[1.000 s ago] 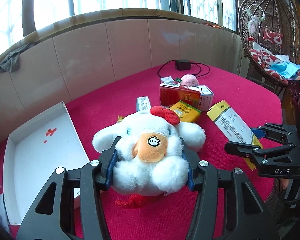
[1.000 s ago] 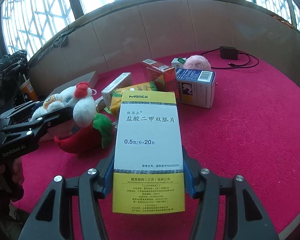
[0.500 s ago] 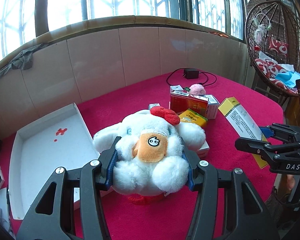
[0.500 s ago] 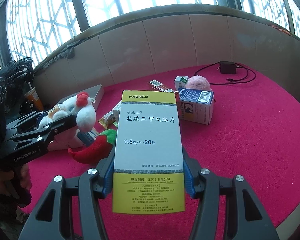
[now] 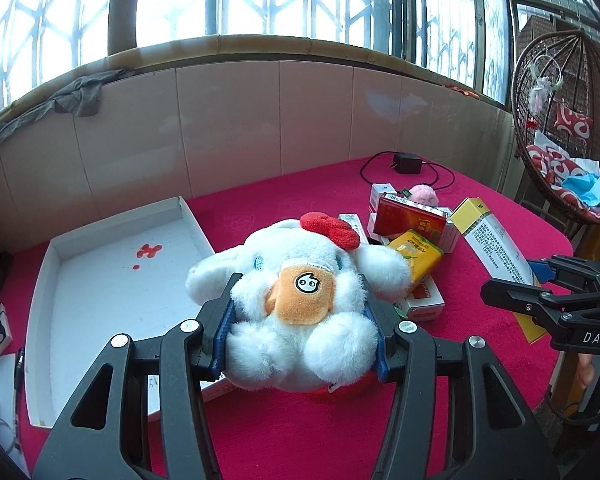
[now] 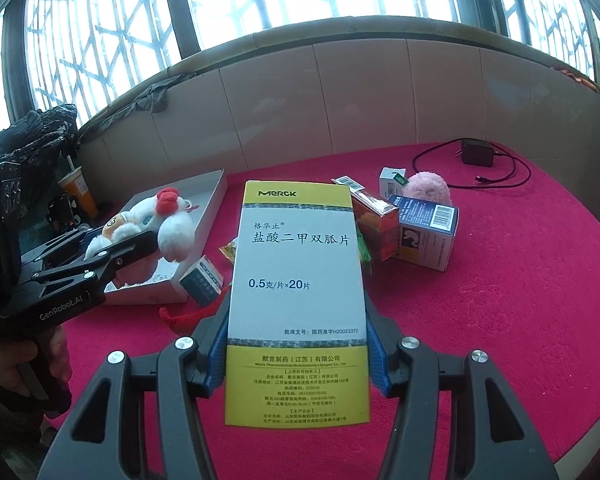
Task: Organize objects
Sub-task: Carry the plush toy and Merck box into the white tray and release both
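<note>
Left gripper (image 5: pixel 300 332) pinches a fluffy white plush chicken (image 5: pixel 296 304); right gripper (image 6: pixel 296 354), at its 3 o'clock, clamps a flat glossy Merck medicine box (image 6: pixel 298 300).

White plush (image 5: pixel 296 304) w/ red bow; yellow-white box (image 6: pixel 298 304).

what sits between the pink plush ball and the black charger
Only bare red cloth and the charger's cable separate the pink plush ball and black charger, in the right wrist view.

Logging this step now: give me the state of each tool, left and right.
Left tool: closed on the white plush toy.
Right tool: closed on the yellow and white Merck box.
</note>
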`<action>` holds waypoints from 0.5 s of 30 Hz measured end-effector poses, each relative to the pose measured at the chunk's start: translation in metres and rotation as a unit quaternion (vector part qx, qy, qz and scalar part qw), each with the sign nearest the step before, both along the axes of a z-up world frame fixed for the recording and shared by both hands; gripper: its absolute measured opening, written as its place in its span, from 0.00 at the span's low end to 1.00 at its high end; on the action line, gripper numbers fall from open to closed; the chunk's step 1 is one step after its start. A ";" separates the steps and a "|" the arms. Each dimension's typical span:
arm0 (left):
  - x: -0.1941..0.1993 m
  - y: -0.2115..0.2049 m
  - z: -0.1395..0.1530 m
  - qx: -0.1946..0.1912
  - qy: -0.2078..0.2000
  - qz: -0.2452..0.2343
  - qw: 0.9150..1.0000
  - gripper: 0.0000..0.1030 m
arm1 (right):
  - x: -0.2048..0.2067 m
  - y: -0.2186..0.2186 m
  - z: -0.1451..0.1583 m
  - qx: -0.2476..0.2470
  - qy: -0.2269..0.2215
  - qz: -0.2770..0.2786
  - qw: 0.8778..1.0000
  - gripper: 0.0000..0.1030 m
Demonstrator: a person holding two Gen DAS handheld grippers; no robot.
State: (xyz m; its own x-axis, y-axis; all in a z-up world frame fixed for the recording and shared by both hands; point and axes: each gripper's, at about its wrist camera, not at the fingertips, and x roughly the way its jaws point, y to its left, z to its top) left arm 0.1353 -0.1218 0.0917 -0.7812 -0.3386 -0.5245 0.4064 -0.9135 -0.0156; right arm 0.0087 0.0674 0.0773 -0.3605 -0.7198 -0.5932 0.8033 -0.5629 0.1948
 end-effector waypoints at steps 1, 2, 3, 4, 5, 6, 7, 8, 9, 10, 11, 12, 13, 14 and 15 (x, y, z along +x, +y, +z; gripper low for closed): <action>0.002 -0.002 0.000 0.002 0.002 0.003 1.000 0.51 | 0.001 -0.003 0.001 0.001 0.000 0.002 1.000 0.54; 0.005 -0.005 0.000 0.004 0.004 0.006 1.000 0.51 | 0.003 -0.005 0.001 0.002 0.001 0.004 1.000 0.54; 0.007 -0.006 0.000 0.006 0.006 0.010 1.000 0.51 | 0.004 -0.008 0.002 0.003 0.002 0.005 1.000 0.54; 0.010 -0.008 0.001 0.008 0.009 0.013 1.000 0.51 | 0.006 -0.010 0.003 0.004 0.003 0.008 1.000 0.54; 0.012 -0.012 0.001 0.010 0.011 0.016 1.000 0.51 | 0.007 -0.013 0.004 0.004 0.004 0.010 1.000 0.54; 0.015 -0.014 0.001 0.012 0.013 0.019 1.000 0.51 | 0.009 -0.016 0.005 0.005 0.005 0.012 1.000 0.54; 0.017 -0.017 0.001 0.014 0.015 0.023 1.000 0.51 | 0.010 -0.019 0.006 0.006 0.006 0.014 1.000 0.54; 0.020 -0.019 0.001 0.015 0.017 0.026 0.999 0.51 | 0.011 -0.022 0.007 0.006 0.005 0.017 1.000 0.54; 0.022 -0.022 0.001 0.018 0.018 0.029 0.999 0.51 | 0.012 -0.025 0.008 0.005 0.003 0.020 1.000 0.54; 0.025 -0.024 0.001 0.020 0.020 0.033 0.999 0.51 | 0.013 -0.028 0.009 0.005 0.001 0.022 1.000 0.54; 0.027 -0.027 0.001 0.022 0.022 0.037 0.999 0.51 | 0.014 -0.031 0.009 0.005 0.000 0.024 1.000 0.54; 0.029 -0.029 0.000 0.024 0.024 0.040 0.999 0.51 | 0.015 -0.034 0.010 0.006 0.000 0.026 1.000 0.54; 0.032 -0.032 0.000 0.025 0.025 0.044 0.998 0.51 | 0.016 -0.038 0.011 0.007 0.000 0.028 1.000 0.54; 0.035 -0.035 0.000 0.027 0.027 0.048 0.998 0.51 | 0.017 -0.041 0.012 0.008 0.001 0.031 0.999 0.54; 0.037 -0.038 0.000 0.029 0.029 0.052 0.998 0.51 | 0.018 -0.044 0.012 0.009 0.000 0.034 0.999 0.54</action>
